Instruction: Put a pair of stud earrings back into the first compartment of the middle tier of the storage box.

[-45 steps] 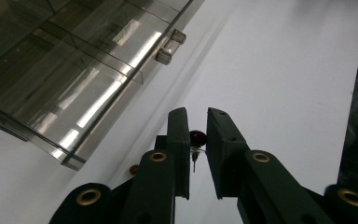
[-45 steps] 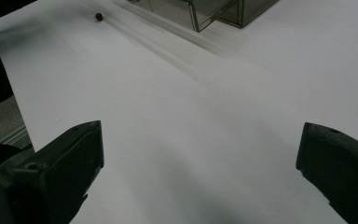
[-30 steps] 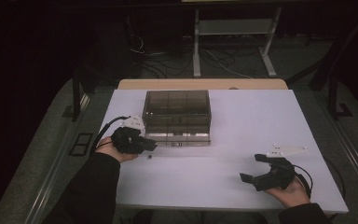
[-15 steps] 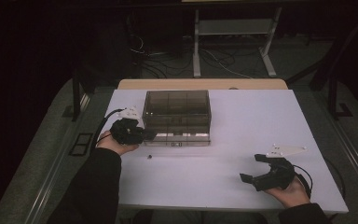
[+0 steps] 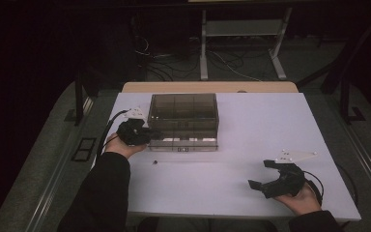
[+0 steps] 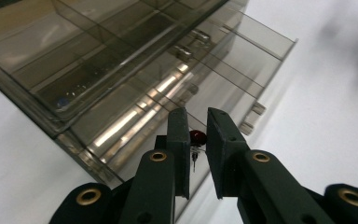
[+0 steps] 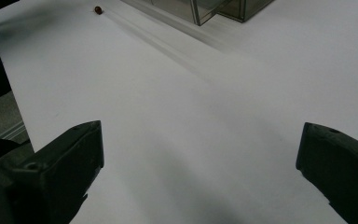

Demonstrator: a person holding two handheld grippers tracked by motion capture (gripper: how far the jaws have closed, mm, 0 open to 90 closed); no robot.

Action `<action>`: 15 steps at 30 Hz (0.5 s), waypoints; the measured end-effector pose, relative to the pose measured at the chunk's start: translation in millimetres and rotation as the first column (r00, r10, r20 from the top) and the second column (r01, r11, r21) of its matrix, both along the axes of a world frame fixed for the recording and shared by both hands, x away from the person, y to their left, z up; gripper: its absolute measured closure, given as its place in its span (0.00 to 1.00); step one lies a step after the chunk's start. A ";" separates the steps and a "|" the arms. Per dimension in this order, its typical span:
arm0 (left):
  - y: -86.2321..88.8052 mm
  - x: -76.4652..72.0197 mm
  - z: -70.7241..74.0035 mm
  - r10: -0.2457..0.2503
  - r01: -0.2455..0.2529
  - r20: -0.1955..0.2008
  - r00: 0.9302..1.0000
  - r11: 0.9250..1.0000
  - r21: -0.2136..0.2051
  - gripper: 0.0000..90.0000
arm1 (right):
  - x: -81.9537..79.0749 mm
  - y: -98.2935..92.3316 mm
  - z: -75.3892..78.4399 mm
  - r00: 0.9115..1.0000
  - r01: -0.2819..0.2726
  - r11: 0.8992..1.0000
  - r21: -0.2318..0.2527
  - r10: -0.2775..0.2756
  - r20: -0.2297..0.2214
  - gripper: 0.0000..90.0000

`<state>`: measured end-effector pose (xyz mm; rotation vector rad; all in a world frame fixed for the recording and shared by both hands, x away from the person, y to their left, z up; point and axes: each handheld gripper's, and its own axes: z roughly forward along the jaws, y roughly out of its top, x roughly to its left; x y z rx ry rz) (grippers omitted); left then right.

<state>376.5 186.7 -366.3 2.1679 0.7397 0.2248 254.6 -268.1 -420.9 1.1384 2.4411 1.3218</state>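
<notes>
No brand, label or writing can be read on anything here.

The left gripper (image 5: 147,134) sits at the left front corner of the smoky clear compartment box (image 5: 183,112), near the middle of the white bench (image 5: 251,125). In the left gripper view its jaws are drawn close together and pinch a small dark-red bead on a thin metal pin (image 6: 196,138) just above the box's open front tray (image 6: 242,70). In the high view that bead is too small to make out between the jaws. The high view does show a second small dark-red bead (image 5: 154,161) lying loose on the bench just in front of the box, and the right gripper view catches the same bead (image 7: 98,9) far off near its top edge.

The right gripper (image 5: 260,176) rests on the bench near the front right, well apart from the box, with its jaws spread wide and nothing between them.

Counted: two grippers, one box, two red beads. The box lid shows dividers, but how many cells they make is unclear.
</notes>
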 end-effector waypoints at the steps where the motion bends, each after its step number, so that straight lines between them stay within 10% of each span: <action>1: 0.0 1.8 -2.0 0.003 -0.003 0.001 1.000 1.000 0.001 0.87 | 0.0 0.1 0.0 1.000 -0.001 1.000 -0.001 0.001 -0.001 0.00; 15: -4.5 12.3 -22.2 0.048 -0.048 -0.007 0.999 0.998 0.040 0.87 | 1.6 2.1 -1.3 1.000 -0.015 1.000 -0.015 0.015 -0.007 0.00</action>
